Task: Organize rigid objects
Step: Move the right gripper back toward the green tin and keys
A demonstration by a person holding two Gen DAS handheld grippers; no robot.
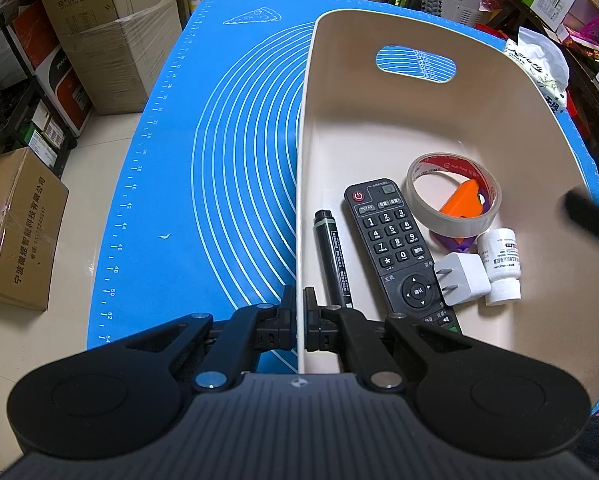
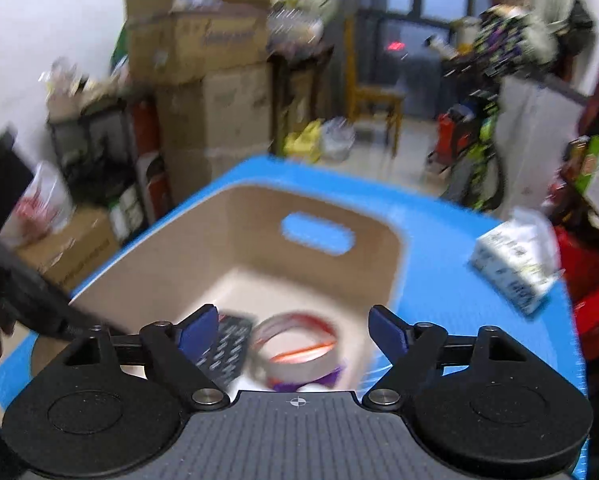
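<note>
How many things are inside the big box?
6: marker by the left wall, remote beside it, tape roll leaning on an orange-and-purple toy, white charger, pill bottle. More may hide beneath.

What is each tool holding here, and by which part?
The left tool is shut on the bin, pinching its left side wall at the rim. The right tool is open, holding nothing.

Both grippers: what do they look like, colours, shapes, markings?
The left gripper is matte black: ribbed grey-black base with a small crosshair mark, two round side lobes, angular linkage arms with silver rivets, black finger pads. The right gripper has the same build, but its fingertips are blue. No cables or sleeves are visible.
</note>
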